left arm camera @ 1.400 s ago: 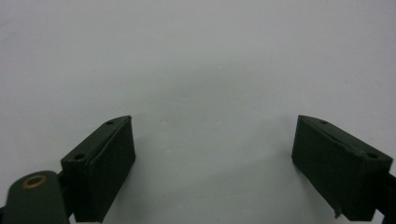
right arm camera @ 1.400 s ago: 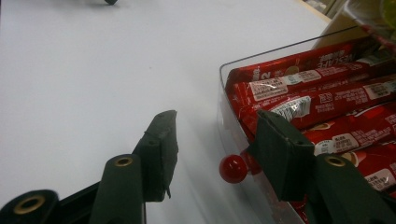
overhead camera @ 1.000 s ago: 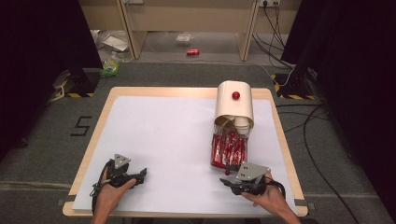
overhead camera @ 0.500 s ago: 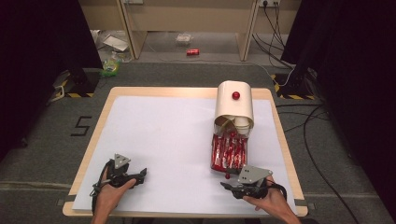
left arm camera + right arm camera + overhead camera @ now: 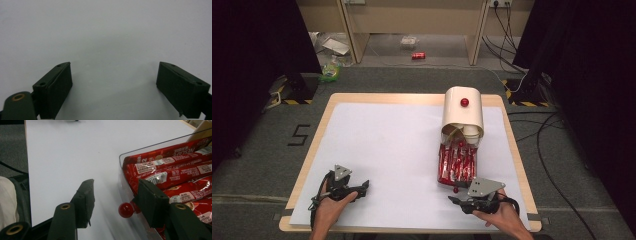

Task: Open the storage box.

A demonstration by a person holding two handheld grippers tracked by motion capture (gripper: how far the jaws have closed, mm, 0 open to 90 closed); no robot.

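High view: from above, facing forward over table (image 5: 377, 145). Gripper views: low, very near its white surface, shared.

Wooden table (image 5: 324, 112), top covered by a white sheet (image 5: 382, 150). Right half: cream dispenser (image 5: 463, 112) with a red knob, standing at the far side. Directly nearer than it, touching its open mouth, a clear tray (image 5: 456, 165) of red sachets (image 5: 175, 170), small red knob on its near wall. Left half of the sheet bare.
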